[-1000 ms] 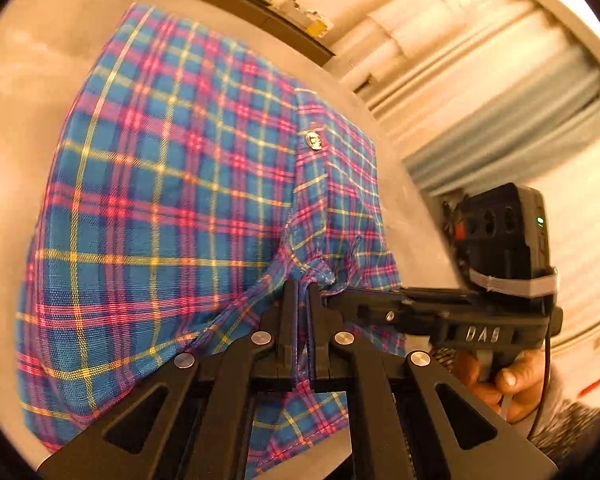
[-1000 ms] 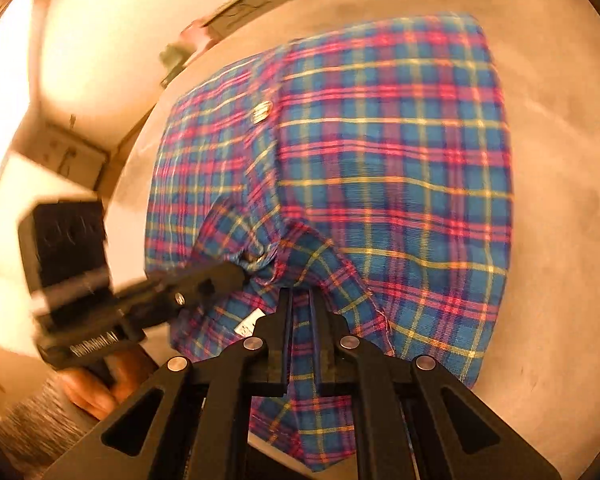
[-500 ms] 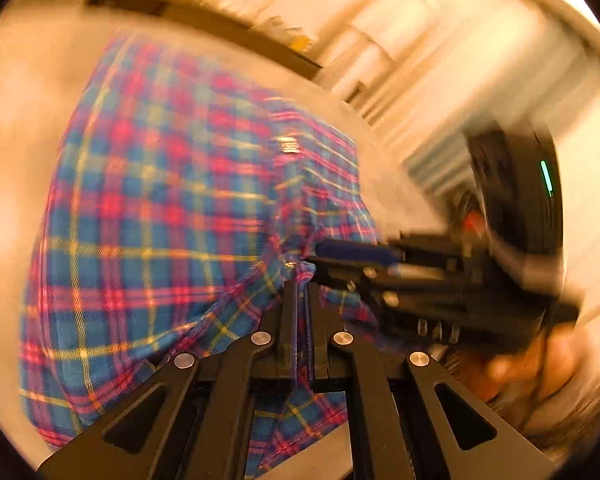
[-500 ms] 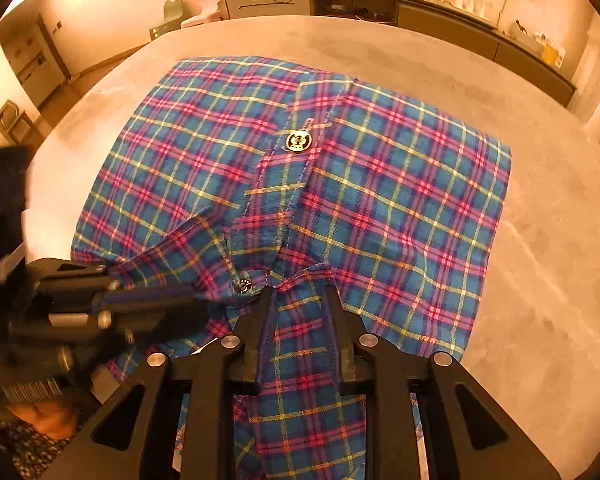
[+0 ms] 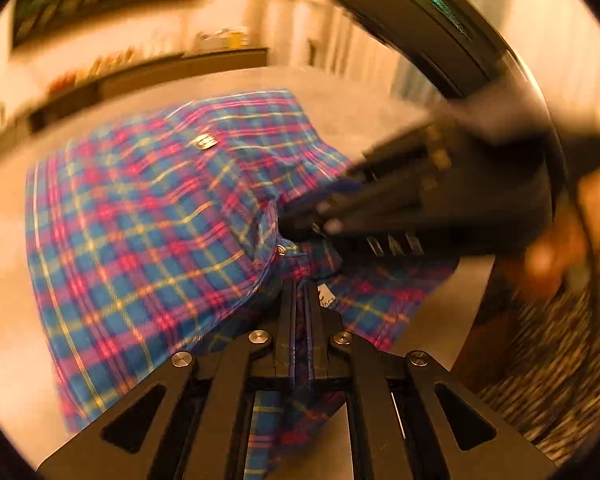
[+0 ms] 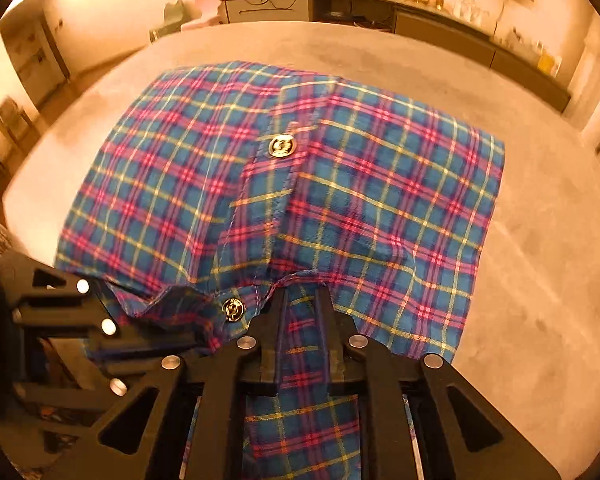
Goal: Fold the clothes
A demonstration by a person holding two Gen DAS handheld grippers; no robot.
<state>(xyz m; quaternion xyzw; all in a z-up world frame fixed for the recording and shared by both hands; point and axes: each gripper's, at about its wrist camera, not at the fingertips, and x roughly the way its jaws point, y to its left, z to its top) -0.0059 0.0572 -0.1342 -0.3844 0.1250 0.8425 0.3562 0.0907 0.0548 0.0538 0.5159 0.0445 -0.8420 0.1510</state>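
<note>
**Grey table, plaid shirt gripped at the near edge**

Grey tabletop (image 6: 540,240) carries the plaid shirt (image 6: 300,184), spread flat beyond its raised near edge. Left gripper (image 5: 300,296) is pinched tight on that edge; right gripper (image 6: 302,300), jaws just closing, clamps cloth beside the lower button (image 6: 233,309). Best to raise both evenly, keeping the edge taut.

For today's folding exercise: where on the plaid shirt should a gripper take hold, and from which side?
Probably the near hem of the plaid shirt, either side of the button placket, coming from the table's near edge. That edge is free and lifts; the left gripper and right gripper already pinch there.
</note>
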